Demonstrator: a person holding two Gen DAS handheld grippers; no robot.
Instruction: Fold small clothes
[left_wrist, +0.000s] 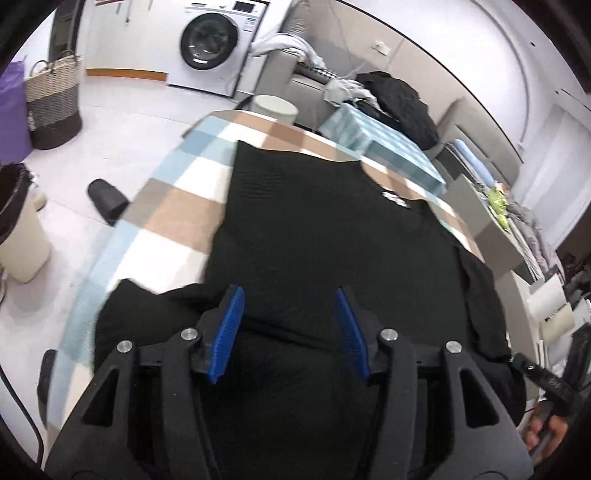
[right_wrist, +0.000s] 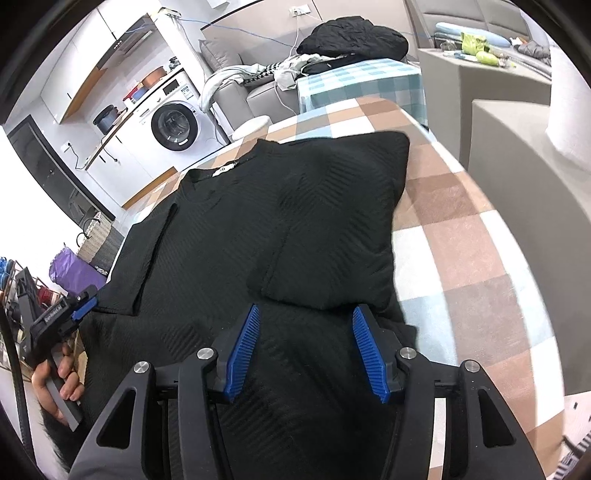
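A black textured T-shirt (left_wrist: 325, 236) lies spread on the checked table cloth (left_wrist: 177, 206). It also shows in the right wrist view (right_wrist: 236, 221), with one sleeve folded inward over the body (right_wrist: 343, 221) and a white neck label (right_wrist: 223, 169) at the far end. My left gripper (left_wrist: 290, 295) is open and empty above the shirt's near hem. My right gripper (right_wrist: 304, 314) is open and empty above the near part of the shirt. The left gripper's tip (right_wrist: 83, 304) shows at the left edge of the right wrist view, next to the shirt's other sleeve.
A washing machine (left_wrist: 214, 40) stands at the back. A woven basket (left_wrist: 53, 99), a bin (left_wrist: 18, 225) and a black slipper (left_wrist: 107, 201) are on the floor at left. A second checked table with dark clothes (right_wrist: 354, 38) and grey sofas (right_wrist: 517, 155) lie beyond.
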